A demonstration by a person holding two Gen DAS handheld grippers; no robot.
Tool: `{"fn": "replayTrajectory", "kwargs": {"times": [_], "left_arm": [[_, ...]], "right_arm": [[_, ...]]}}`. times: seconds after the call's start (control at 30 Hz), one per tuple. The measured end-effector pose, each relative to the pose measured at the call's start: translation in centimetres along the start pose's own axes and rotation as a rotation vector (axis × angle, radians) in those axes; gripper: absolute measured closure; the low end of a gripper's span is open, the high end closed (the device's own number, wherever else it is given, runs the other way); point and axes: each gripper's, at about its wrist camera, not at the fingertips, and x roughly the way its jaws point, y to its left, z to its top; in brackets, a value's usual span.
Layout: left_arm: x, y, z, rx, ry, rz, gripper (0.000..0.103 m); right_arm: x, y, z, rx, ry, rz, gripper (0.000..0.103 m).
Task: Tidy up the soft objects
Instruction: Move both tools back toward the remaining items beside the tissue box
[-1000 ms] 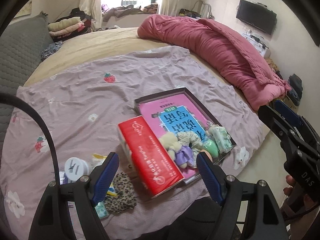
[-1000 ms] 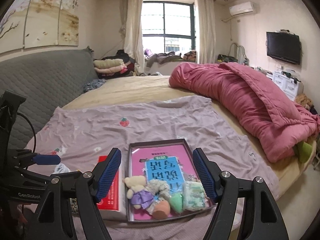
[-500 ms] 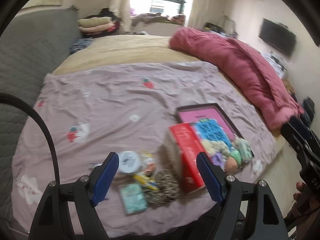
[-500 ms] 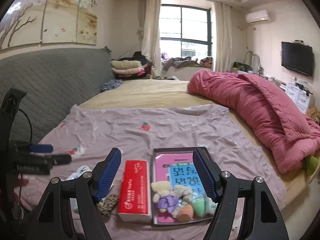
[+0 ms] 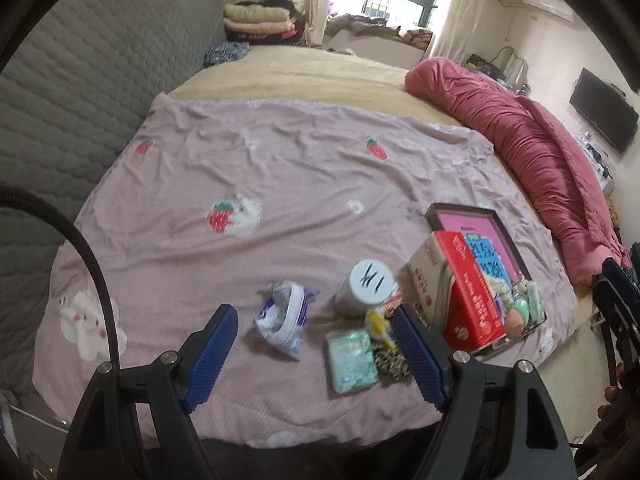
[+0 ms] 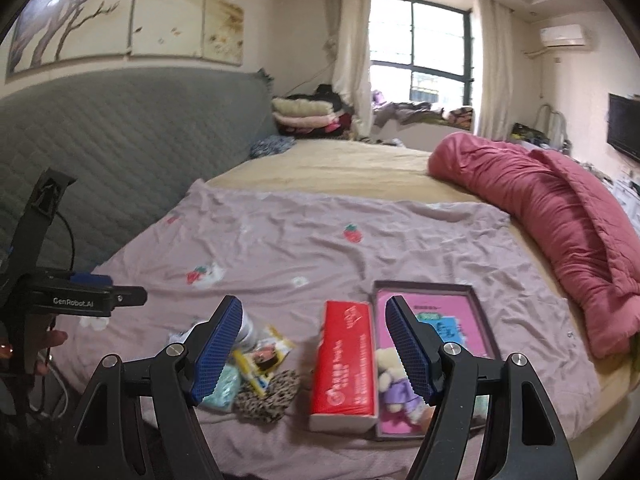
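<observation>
Lying on the bed's mauve sheet (image 5: 280, 168), a red tissue box (image 6: 346, 360) stands just left of the dark tray (image 6: 436, 292) holding small plush toys (image 6: 394, 380). Left of that box sit a leopard-print scrunchie (image 6: 268, 396), a mint packet (image 5: 352, 360), a white jar (image 5: 366, 288) and a crumpled wrapper (image 5: 284, 316). Both the left gripper (image 5: 316, 356) and right gripper (image 6: 312, 348) hover with jaws wide apart, holding nothing.

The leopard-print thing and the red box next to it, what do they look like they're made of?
The leopard-print piece looks like soft, matte fabric, possibly fleecy: it lies slumped with an uneven edge. The red box looks like thin printed cardboard with a slight sheen, or perhaps a plastic-wrapped pack: flat faces and straight edges. Blur leaves both uncertain.
</observation>
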Motion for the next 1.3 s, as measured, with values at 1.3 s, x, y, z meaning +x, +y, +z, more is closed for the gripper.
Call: {"fn": "replayTrajectory", "kwargs": {"times": [1.3], "left_arm": [[12.2,-3.8,-6.0,0.062,0.314,-0.040,0.023]], "right_arm": [[10.6,6.1,-11.4,-0.203,0.342,0.133,0.028]]}}
